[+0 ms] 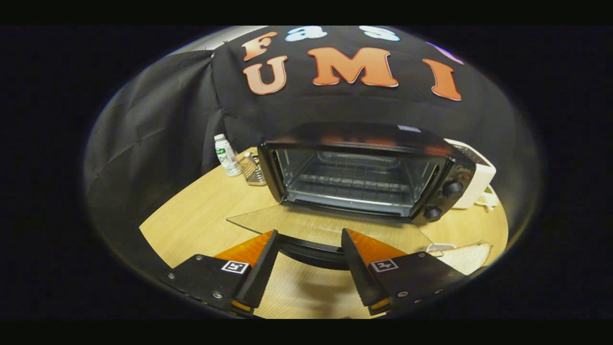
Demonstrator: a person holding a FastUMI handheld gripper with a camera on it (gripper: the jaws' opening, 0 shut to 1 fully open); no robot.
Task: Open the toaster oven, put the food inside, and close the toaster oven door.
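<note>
The black toaster oven (433, 158) stands on the wooden table (191, 220) with its cavity open and a wire rack (354, 184) visible inside. Its glass door (330, 225) lies folded down flat toward me. The door's dark curved handle (311, 253) runs across the gap between my fingers, just below their tips. My gripper (309, 232) is open, and neither finger visibly presses on the handle. A slice of bread (467, 256) lies on the table to the right of my right finger, beside the door's corner, with a white rim (439, 247) at its near edge.
Two knobs (452, 188) sit on the oven's right panel. A white appliance (479, 179) stands behind the oven on the right. Left of the oven are a small white bottle (227, 155) and a metal wire holder (254, 170). The table edge curves close on the left.
</note>
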